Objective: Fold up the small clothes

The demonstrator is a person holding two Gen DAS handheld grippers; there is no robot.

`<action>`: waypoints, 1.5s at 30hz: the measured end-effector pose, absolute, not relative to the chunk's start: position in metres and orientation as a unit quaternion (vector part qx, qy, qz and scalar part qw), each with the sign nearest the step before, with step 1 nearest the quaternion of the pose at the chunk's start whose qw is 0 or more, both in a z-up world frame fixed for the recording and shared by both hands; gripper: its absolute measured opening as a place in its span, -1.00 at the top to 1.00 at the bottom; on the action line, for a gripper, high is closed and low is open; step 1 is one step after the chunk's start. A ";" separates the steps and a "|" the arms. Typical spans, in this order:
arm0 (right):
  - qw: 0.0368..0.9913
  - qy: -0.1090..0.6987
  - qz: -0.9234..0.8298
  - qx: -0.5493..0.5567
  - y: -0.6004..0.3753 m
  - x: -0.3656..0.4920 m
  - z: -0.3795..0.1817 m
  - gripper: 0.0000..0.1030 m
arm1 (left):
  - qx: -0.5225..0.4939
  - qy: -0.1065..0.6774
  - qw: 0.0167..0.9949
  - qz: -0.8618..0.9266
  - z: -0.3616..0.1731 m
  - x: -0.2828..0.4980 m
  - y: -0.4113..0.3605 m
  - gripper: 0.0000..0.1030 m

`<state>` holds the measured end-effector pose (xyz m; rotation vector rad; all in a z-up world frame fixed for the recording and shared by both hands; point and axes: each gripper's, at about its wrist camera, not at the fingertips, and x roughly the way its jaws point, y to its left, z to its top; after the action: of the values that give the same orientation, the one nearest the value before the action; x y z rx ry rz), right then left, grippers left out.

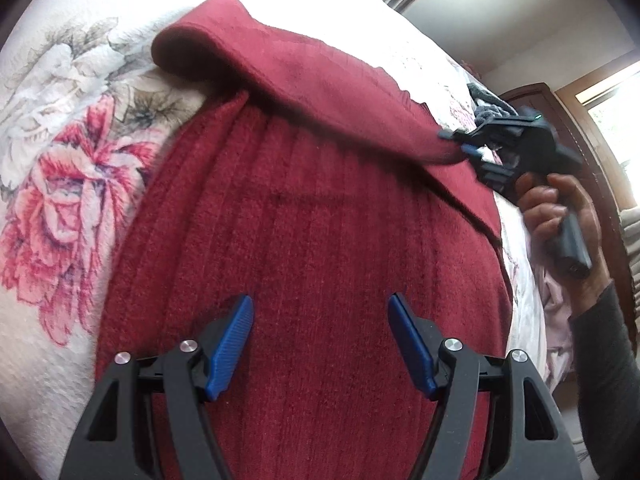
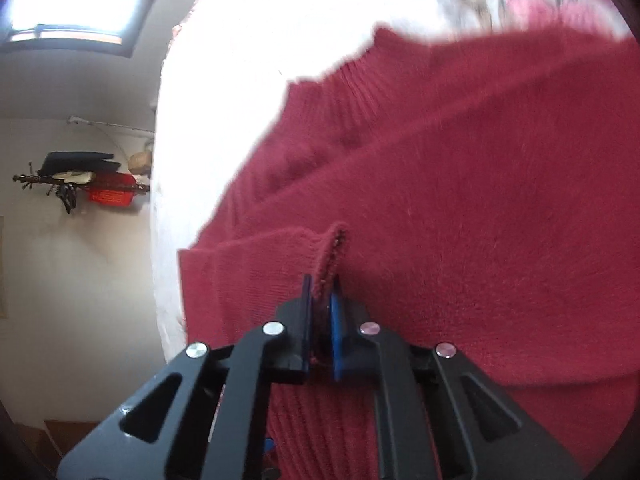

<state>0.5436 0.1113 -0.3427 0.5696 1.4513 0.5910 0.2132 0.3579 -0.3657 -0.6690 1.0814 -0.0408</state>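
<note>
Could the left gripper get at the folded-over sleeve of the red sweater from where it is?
Probably yes. The left gripper is open over the sweater body, with nothing between it and the sleeve, whose cuff the right gripper grips.

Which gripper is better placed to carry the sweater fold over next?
Right. The right gripper is shut on the sweater cuff; the left gripper hangs open above the body, holding nothing.
</note>
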 end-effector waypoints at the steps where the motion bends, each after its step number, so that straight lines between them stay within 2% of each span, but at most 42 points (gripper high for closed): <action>1: 0.680 0.634 0.265 0.256 0.106 0.545 -0.332 0.89 | -0.313 0.505 0.804 -0.018 -0.366 0.212 0.358 -0.36; 7: 0.751 0.561 0.259 0.233 0.059 0.552 -0.250 0.89 | -0.330 0.504 0.798 -0.020 -0.360 0.211 0.365 -0.36; 12: 0.781 0.536 0.237 0.215 0.011 0.554 -0.226 0.89 | -0.337 0.485 0.807 -0.024 -0.341 0.221 0.381 -0.36; 27: 0.764 0.574 0.191 0.224 -0.045 0.560 -0.343 0.89 | -0.315 0.436 0.842 -0.042 -0.300 0.351 0.443 -0.33; 29: 0.762 0.579 0.186 0.221 -0.048 0.563 -0.359 0.89 | -0.308 0.443 0.841 -0.048 -0.303 0.371 0.443 -0.33; 33: 0.772 0.571 0.163 0.225 -0.061 0.564 -0.365 0.70 | -0.302 0.458 0.834 -0.048 -0.313 0.412 0.447 -0.33; 36: 0.787 0.535 0.179 0.248 -0.070 0.560 -0.345 0.69 | -0.323 0.462 0.823 -0.066 -0.323 0.442 0.456 -0.35; 41: 0.754 0.565 0.237 0.239 -0.046 0.565 -0.360 0.69 | -0.344 0.507 0.787 -0.072 -0.365 0.471 0.457 -0.36; 43: 0.746 0.582 0.221 0.237 -0.048 0.569 -0.378 1.00 | -0.330 0.530 0.780 -0.046 -0.384 0.477 0.458 -0.32; 45: 0.742 0.582 0.211 0.257 -0.060 0.570 -0.385 1.00 | -0.326 0.533 0.779 -0.041 -0.381 0.475 0.459 -0.23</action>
<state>0.5697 -0.0595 -0.3853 0.5627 1.2751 0.4619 0.4746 0.4589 -0.3805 -0.7053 1.1528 -0.0890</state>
